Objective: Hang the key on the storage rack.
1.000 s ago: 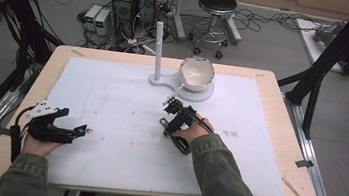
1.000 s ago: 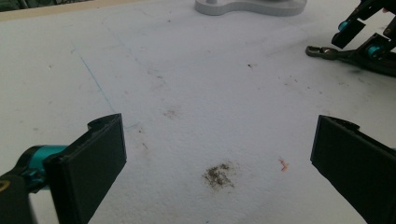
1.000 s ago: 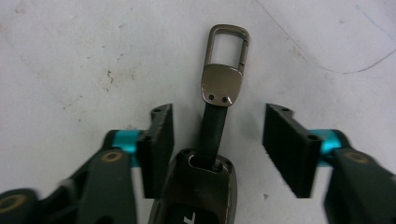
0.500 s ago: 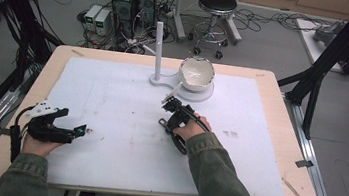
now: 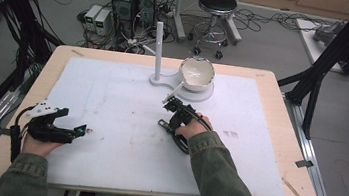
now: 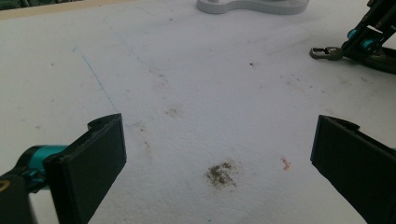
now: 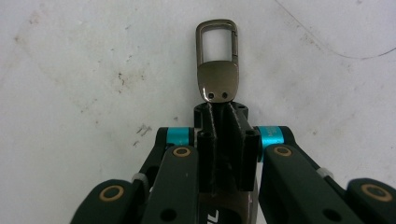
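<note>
A dark metal snap clasp (image 7: pixel 217 60) on a short black strap lies on the white board. My right gripper (image 7: pixel 219 116) is shut on that strap, and its jaws have just been closing with the strap between them. The clasp sticks out past the fingertips. In the high view the right gripper (image 5: pixel 167 121) is at the board's middle, with the clasp (image 5: pixel 161 123) at its tip. My left gripper (image 6: pixel 219 154) stands open over bare board with nothing between its jaws. In the high view the left gripper (image 5: pixel 80 129) is near the front left, and the left gripper view shows the clasp (image 6: pixel 327 52) far off.
A white stand with an upright post (image 5: pixel 158 50) and a round glassy bowl (image 5: pixel 196 73) sits at the board's far middle. The white board (image 5: pixel 112 95) covers a wooden table (image 5: pixel 286 117). Black frame legs flank it; a stool and computer cases stand beyond.
</note>
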